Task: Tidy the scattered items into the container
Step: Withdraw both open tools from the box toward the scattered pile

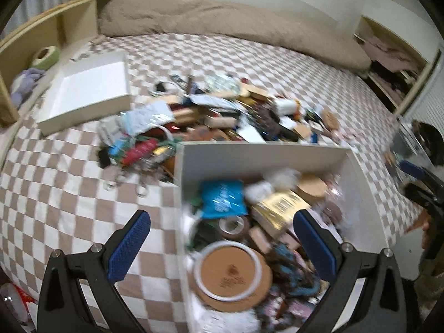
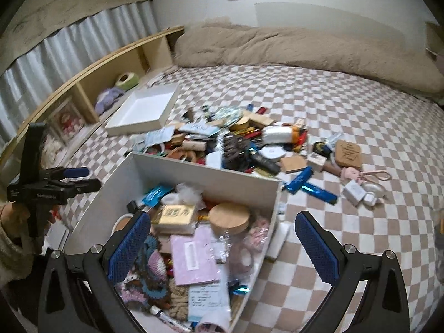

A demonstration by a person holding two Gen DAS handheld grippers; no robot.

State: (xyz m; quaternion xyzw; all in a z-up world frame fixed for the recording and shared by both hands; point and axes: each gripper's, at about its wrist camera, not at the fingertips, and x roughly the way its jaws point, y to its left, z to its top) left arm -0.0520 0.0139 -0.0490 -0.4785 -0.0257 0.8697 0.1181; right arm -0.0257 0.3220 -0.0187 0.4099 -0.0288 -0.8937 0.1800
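A white box (image 1: pixel 249 155) (image 2: pixel 194 170) stands on the checked bed, partly filled with small items: a gold packet (image 1: pixel 280 205) (image 2: pixel 174 216), a cork lid (image 2: pixel 229 216), a cork coaster (image 1: pixel 231 274) and a pink card (image 2: pixel 194 258). A heap of scattered items (image 1: pixel 222 113) (image 2: pixel 236 141) lies just behind it. My left gripper (image 1: pixel 222 247) is open and empty over the box's left wall. My right gripper (image 2: pixel 219 247) is open and empty over the box's right wall. The left gripper also shows at the right wrist view's left edge (image 2: pixel 75 179).
A shallow white lid (image 1: pixel 86 91) (image 2: pixel 141 111) lies at the far left of the bed. A beige duvet (image 1: pixel 222 25) (image 2: pixel 305 47) runs along the back. A wooden headboard shelf (image 2: pixel 111 66) holds a tape roll (image 1: pixel 45 57). Blue packets (image 2: pixel 310 186) and a pink toy (image 2: pixel 351 173) lie right of the box.
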